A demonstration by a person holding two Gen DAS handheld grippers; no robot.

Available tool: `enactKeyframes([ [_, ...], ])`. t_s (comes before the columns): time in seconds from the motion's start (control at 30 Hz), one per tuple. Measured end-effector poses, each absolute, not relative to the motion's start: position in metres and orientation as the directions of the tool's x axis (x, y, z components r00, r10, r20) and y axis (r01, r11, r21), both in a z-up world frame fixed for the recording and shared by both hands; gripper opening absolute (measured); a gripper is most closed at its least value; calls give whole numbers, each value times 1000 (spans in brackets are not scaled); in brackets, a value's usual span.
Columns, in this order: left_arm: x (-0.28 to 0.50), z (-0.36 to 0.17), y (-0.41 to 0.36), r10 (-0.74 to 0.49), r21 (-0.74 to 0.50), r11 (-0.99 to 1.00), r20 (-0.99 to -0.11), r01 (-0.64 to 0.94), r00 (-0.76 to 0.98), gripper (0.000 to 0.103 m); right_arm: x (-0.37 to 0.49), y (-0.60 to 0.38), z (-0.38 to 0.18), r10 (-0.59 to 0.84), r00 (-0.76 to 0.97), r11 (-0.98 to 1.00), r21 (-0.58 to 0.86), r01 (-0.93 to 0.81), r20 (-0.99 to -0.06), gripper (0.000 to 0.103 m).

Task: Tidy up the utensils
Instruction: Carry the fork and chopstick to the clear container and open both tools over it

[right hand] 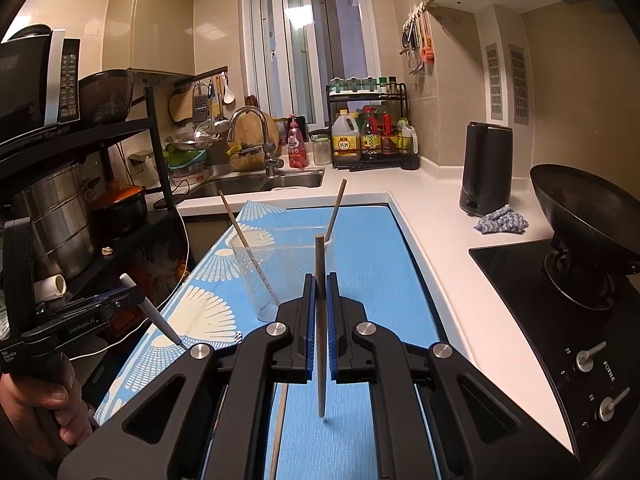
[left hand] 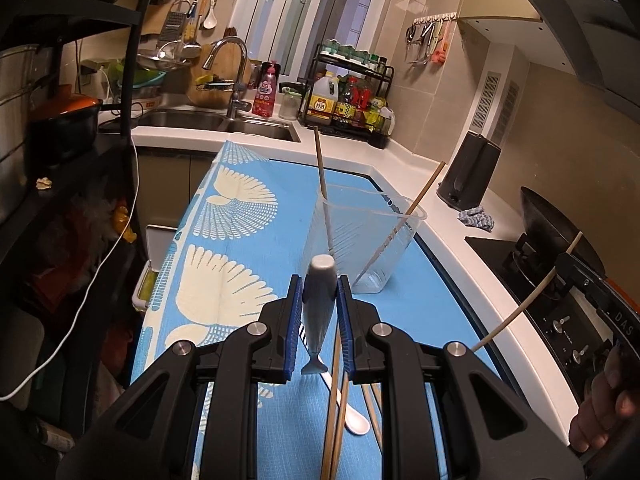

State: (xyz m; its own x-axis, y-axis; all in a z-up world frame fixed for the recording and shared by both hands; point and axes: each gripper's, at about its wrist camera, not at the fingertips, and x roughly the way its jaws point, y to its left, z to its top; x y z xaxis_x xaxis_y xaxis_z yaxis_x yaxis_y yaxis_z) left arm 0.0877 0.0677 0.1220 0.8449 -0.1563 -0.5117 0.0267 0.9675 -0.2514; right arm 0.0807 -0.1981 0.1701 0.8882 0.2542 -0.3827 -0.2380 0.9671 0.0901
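Bench (left hand: 404,160) is carrying a blue patterned mat (left hand: 248,216). Clear cup (left hand: 360,240) is standing upright on the mat, holding two chopsticks (left hand: 322,172). Left tool (left hand: 319,300) is clamping a grey-handled utensil (left hand: 319,308) above the mat. Right tool (right hand: 319,304) is pinching one chopstick (right hand: 320,320) near the cup. White spoon (left hand: 352,420) and loose chopsticks (left hand: 334,420) are lying on the mat.
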Motion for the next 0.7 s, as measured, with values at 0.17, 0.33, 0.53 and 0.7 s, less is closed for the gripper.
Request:
enactKeyframes([
  [0.17,94,127,66,-151,-240,970,-523,25,839,17,88,-198,175,259,888,966,89,-244,-380,5],
  [0.33,100,133,64,-141,-224,974,-544,19,827,17,95,-198,181,262,888,965,86,-248,-378,5],
  [0.53,113,144,65,-128,-203,979,-603,4,788,17,107,-193,193,276,882,961,81,-265,-383,5],
  [0.7,129,168,66,-129,-178,984,-626,20,769,17,127,-186,216,303,870,952,82,-295,-390,5],
])
